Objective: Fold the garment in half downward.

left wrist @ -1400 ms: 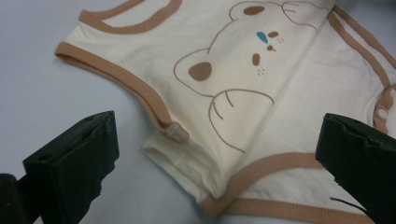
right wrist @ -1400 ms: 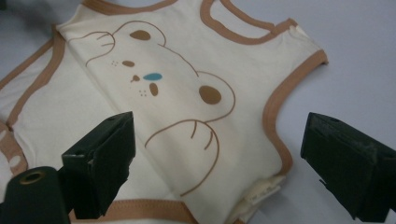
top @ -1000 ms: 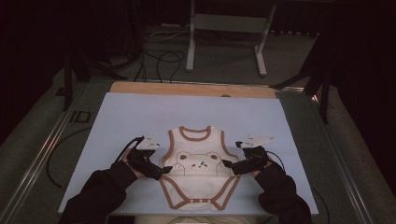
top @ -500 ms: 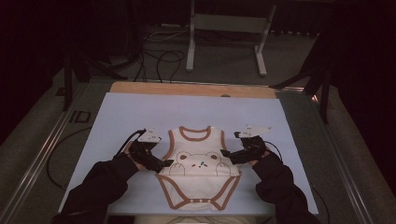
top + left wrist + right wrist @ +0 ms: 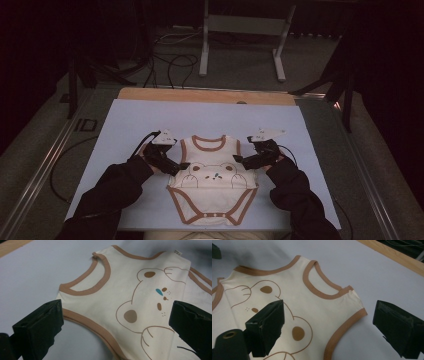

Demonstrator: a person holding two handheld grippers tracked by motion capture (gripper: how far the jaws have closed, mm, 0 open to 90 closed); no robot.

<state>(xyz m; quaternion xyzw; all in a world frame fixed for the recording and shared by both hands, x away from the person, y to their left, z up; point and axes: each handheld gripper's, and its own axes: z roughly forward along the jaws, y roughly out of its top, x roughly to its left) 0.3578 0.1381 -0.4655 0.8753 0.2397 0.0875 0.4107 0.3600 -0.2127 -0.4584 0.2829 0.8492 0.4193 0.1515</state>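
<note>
- Squarely on the near half of the pale blue tabletop (image 5: 150, 125) lies the cream baby bodysuit (image 5: 212, 185), flat, bear print up, neck opening toward the far side and snap end at the near edge.
- Around it we see bare surface: wide room to the far side up to the wooden strip (image 5: 205, 95), and margins left and right of the garment, but little between its snap end and the near edge.
- We hold the left gripper (image 5: 181, 165) at the bodysuit's left armhole, forearm coming in low from the near left; its jaws stand wide apart, one over the brown-trimmed armhole edge, the other over the bear print, gripping nothing.
- We hold the right gripper (image 5: 238, 159) at the right armhole, forearm angled in from the near right; its jaws are likewise spread, one above the bear's ear, the other over bare tabletop beyond the shoulder trim.
</note>
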